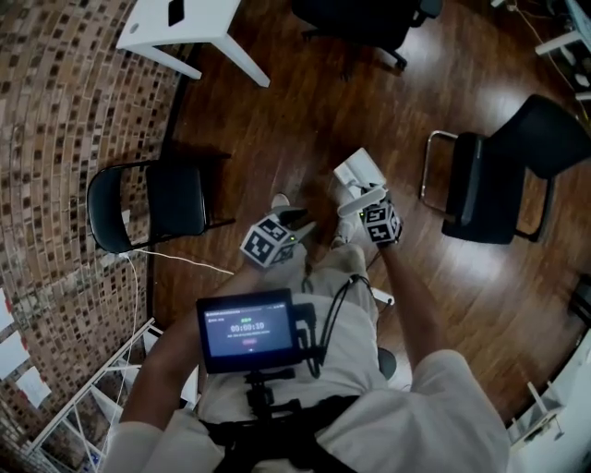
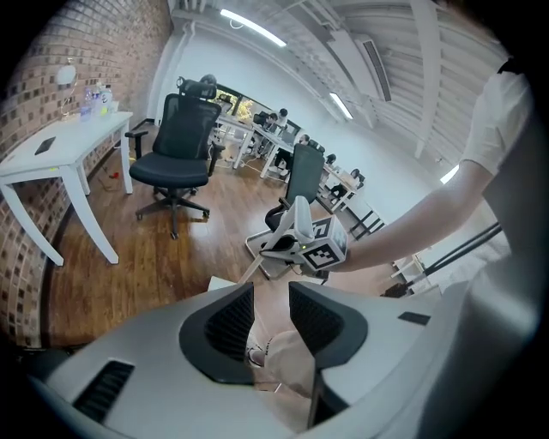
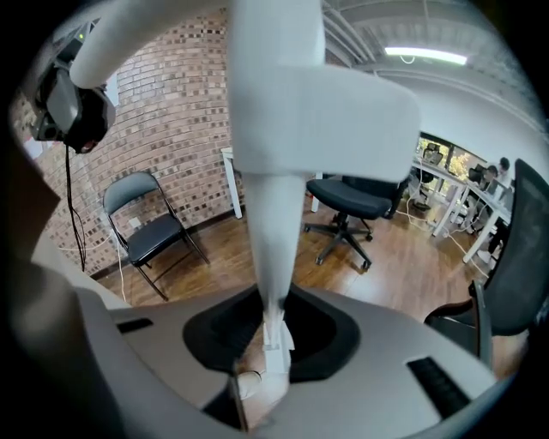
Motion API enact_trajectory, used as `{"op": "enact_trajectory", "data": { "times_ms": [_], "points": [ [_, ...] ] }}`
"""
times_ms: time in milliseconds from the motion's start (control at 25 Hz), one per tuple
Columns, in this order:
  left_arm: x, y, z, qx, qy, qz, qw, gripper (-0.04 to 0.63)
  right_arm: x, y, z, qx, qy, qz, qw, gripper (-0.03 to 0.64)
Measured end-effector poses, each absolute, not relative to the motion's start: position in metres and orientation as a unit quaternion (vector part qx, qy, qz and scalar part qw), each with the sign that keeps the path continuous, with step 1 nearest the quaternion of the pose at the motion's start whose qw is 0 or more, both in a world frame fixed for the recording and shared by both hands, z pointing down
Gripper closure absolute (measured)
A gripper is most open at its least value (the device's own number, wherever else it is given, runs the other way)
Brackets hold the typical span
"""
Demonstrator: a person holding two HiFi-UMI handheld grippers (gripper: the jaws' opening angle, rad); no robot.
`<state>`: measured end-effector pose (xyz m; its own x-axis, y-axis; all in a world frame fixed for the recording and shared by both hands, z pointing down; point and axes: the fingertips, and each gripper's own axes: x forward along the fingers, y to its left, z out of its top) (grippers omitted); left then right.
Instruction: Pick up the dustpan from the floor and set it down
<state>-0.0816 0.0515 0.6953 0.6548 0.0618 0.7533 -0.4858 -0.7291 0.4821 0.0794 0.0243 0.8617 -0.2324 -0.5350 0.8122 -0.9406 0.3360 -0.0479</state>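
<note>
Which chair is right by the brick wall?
The folding chair, on thin legs beside the brick wall. The office chair and the metal-framed chair stand farther out on the wood floor.

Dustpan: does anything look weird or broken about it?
The white dustpan is up in the air, off the wooden floor, because the right gripper is pinching its handle. That's the only odd thing. No damage or spill shows.

Your dustpan (image 1: pixel 358 175) looks like smooth white plastic with a dull sheen, and the floor (image 1: pixel 305 102) under it is dark wood, polished enough to throw glare. At your nine o'clock the brick wall (image 1: pixel 55 111) is rough and matt, and the folding chair (image 1: pixel 148 203) there has thin black metal legs.
</note>
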Motion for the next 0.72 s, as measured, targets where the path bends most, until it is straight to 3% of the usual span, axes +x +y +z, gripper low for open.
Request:
{"op": "enact_trajectory", "data": {
  "times_ms": [720],
  "points": [
    [-0.092, -0.005, 0.679, 0.869, -0.114, 0.364, 0.317, 0.469, 0.084, 0.013, 0.793, 0.526, -0.735, 0.263, 0.339, 0.522]
  ]
}}
